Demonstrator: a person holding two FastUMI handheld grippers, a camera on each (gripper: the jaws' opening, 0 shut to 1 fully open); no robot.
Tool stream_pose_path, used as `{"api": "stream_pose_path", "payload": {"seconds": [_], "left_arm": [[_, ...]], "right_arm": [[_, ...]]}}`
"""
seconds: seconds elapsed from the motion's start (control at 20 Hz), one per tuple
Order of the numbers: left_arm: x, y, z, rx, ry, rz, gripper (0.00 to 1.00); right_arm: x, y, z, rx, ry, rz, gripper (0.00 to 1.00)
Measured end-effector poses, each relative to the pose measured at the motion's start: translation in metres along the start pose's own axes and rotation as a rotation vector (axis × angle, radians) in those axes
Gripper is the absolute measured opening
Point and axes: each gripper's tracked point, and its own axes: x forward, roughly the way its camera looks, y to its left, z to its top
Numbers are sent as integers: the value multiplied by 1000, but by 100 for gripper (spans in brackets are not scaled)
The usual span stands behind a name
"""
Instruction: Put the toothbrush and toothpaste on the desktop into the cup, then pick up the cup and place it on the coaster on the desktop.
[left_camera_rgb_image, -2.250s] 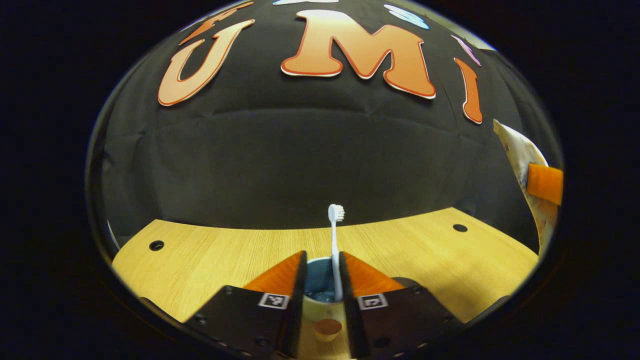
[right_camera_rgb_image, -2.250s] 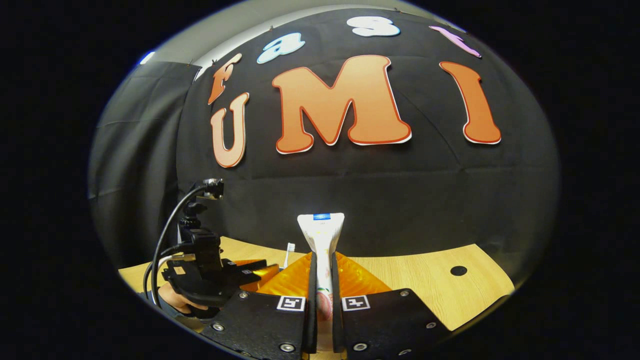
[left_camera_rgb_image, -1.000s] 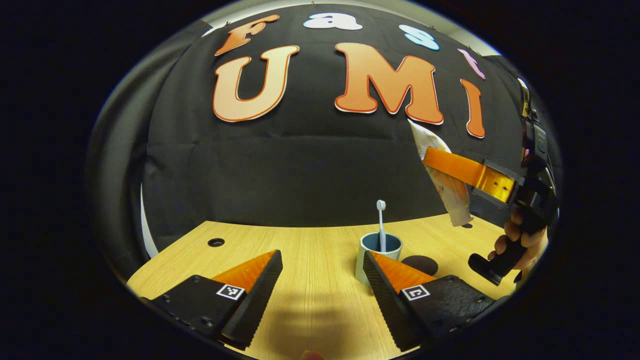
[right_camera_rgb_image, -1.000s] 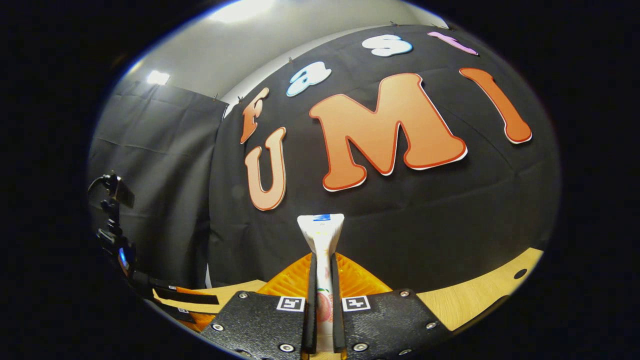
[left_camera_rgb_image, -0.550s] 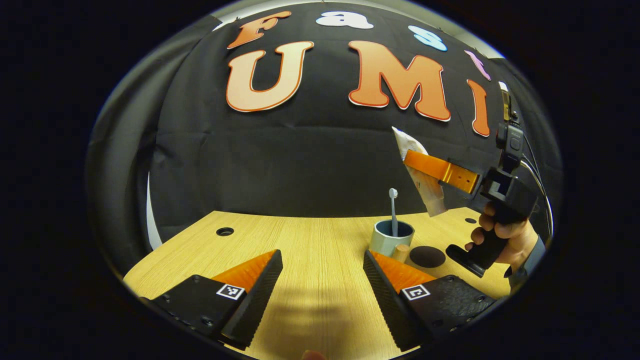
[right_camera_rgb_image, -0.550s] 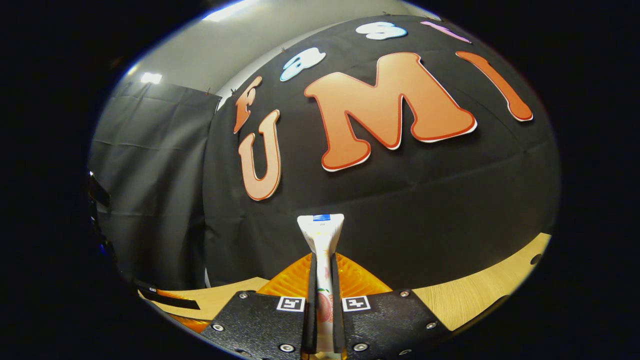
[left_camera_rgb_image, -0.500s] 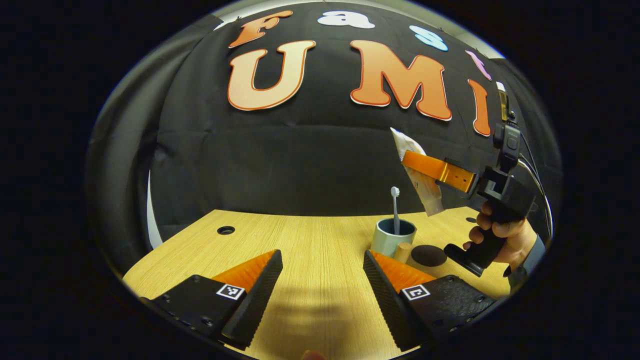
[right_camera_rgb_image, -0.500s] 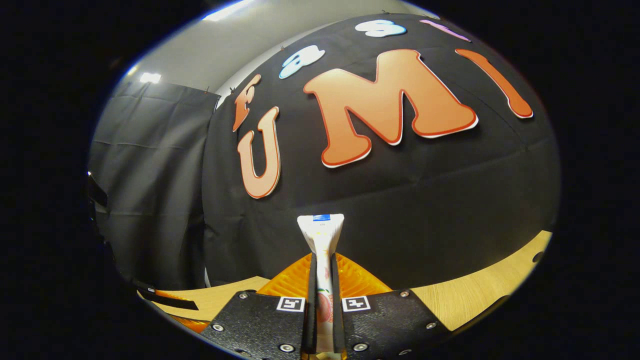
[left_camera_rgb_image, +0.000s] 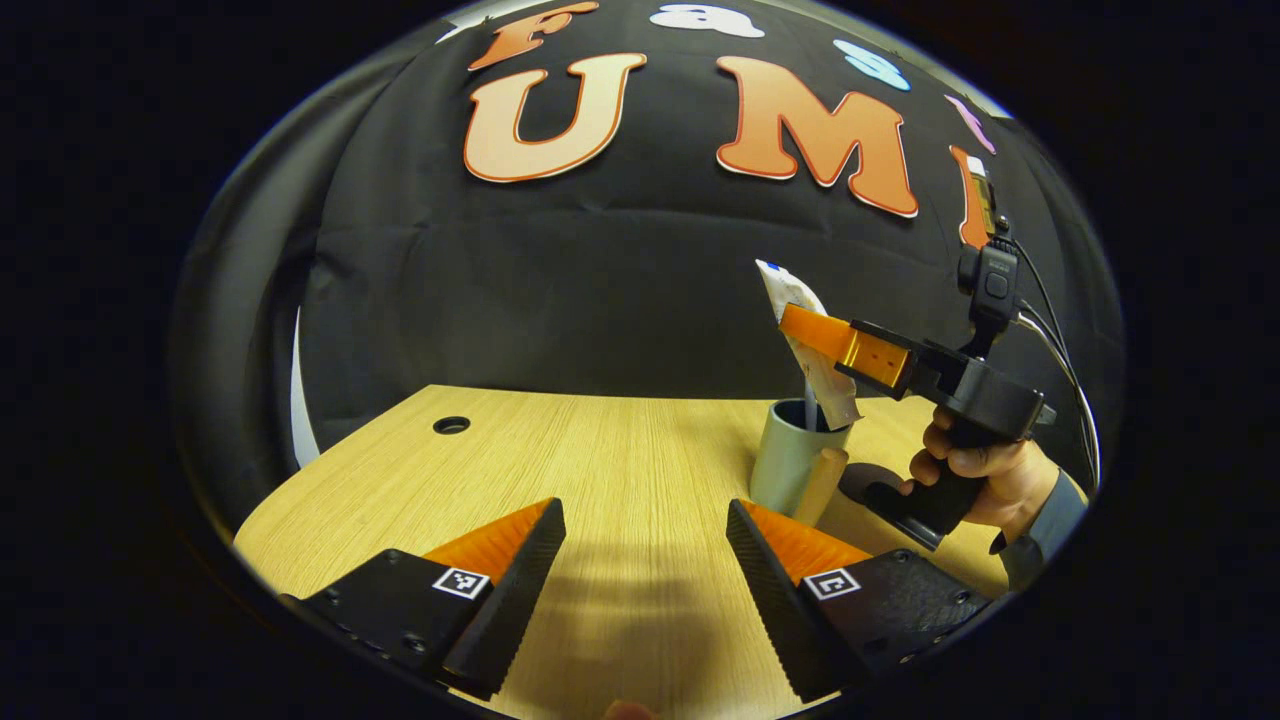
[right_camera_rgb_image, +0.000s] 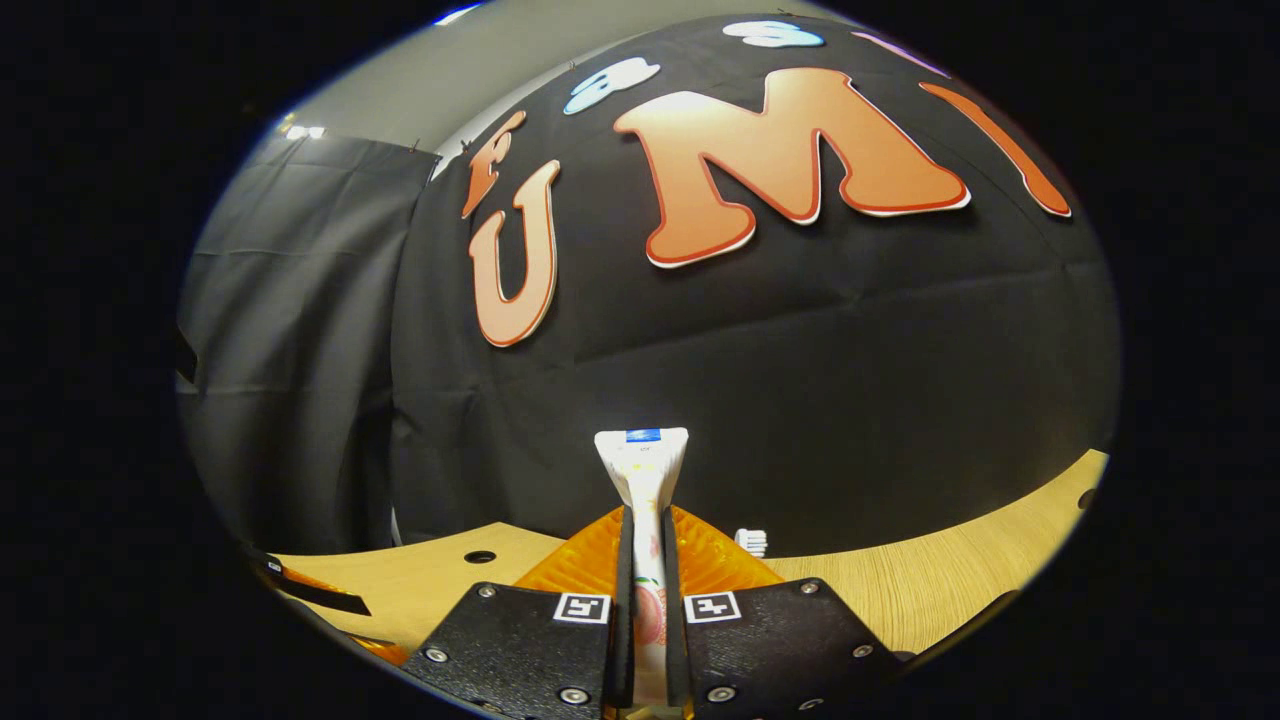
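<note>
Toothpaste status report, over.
Right gripper shut on toothpaste tube, its lower end at the cup mouth. Left gripper open, empty. Toothbrush in cup. Coaster beside cup.

Right gripper view. Right gripper (right_camera_rgb_image: 646, 600) occupies the bottom centre of the frame, both fingers pressed flat against the toothpaste (right_camera_rgb_image: 642, 480) tube, one on each side. Tube stands upright between them; its flat crimped end, with a small blue mark, is the highest part, at centre frame. Printed fruit picture visible low on the tube, between the fingers.

Toothbrush (right_camera_rgb_image: 751, 541) head, white bristles, peeks up just right of the fingers, lower centre. Rest of it hidden.

Wooden desktop (right_camera_rgb_image: 960, 580) runs along the lower right and lower left; a round hole (right_camera_rgb_image: 479, 556) in it at lower left. Lit grey wall (right_camera_rgb_image: 440, 70) at upper left.
</note>
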Motion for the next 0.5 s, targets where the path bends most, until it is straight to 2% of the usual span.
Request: {"api": "stream_pose_path", "payload": {"seconds": [0.5], "left_arm": [[1,-4,-8,-12,27,-7,98]], "right_arm": [[12,-17,-8,16,11,-51,12]]}}
